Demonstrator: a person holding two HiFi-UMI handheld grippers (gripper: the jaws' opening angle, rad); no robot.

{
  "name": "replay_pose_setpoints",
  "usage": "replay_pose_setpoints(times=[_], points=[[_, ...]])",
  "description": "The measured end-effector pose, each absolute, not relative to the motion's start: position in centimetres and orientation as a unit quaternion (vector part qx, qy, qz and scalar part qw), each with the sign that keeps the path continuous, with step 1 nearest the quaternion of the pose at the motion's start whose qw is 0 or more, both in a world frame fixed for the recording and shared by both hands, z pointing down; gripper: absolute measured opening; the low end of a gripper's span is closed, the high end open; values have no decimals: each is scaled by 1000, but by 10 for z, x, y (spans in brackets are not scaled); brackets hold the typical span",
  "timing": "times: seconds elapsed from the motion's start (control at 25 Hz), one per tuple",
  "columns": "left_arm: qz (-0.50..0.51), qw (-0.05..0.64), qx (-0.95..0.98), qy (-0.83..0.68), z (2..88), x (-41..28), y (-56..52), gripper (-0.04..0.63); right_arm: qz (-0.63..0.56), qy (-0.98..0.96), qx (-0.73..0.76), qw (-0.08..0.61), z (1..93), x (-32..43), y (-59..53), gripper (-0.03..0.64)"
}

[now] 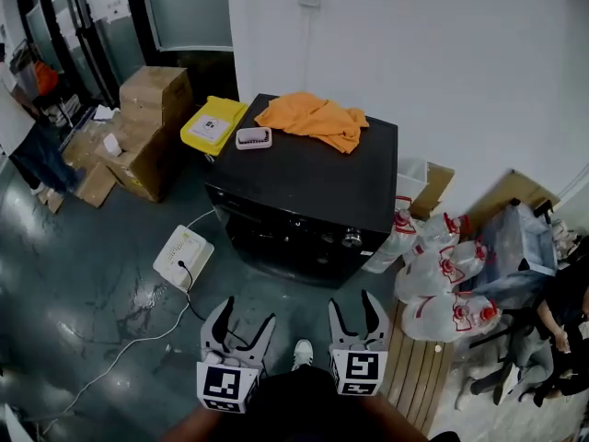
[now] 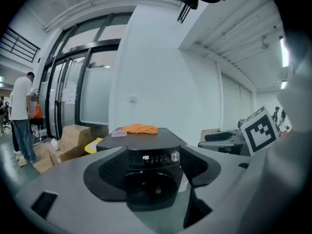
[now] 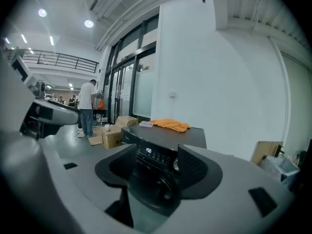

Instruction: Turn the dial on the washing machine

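The black front-loading washing machine (image 1: 304, 182) stands against the white wall, its silver dial (image 1: 352, 238) at the right end of the front panel. Both grippers hang in front of it, well short of the panel. My left gripper (image 1: 248, 316) is open with nothing between its fingers. My right gripper (image 1: 352, 304) is open too and empty. In the left gripper view the washing machine (image 2: 151, 155) and its dial (image 2: 175, 156) show between the jaws of the left gripper (image 2: 151, 172). In the right gripper view the dial (image 3: 176, 165) peeks past the right finger of the right gripper (image 3: 155, 172).
An orange cloth (image 1: 313, 118) and a small pink tray (image 1: 253, 137) lie on the machine's top. A yellow bin (image 1: 213, 122) and cardboard boxes (image 1: 152, 127) stand left of it. A white box with a cable (image 1: 183, 255) lies on the floor. Plastic bags (image 1: 442, 274) and a pallet (image 1: 419, 366) are at right.
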State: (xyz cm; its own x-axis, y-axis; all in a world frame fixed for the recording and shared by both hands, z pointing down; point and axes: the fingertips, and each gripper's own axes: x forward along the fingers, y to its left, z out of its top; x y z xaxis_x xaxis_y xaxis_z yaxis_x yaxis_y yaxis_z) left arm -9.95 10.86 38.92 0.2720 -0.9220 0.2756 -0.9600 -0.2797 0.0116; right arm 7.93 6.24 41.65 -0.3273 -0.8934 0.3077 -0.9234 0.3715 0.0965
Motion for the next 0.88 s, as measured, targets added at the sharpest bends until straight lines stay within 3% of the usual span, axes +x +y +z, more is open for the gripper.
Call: replay_pose_setpoints(times=[0.48, 0.88], points=[[143, 106, 759, -627, 419, -72, 62, 316, 38, -800, 562, 207, 467, 120, -23, 261], [158, 113, 773, -604, 446, -73, 13, 316, 54, -787, 567, 237, 504, 111, -72, 291]])
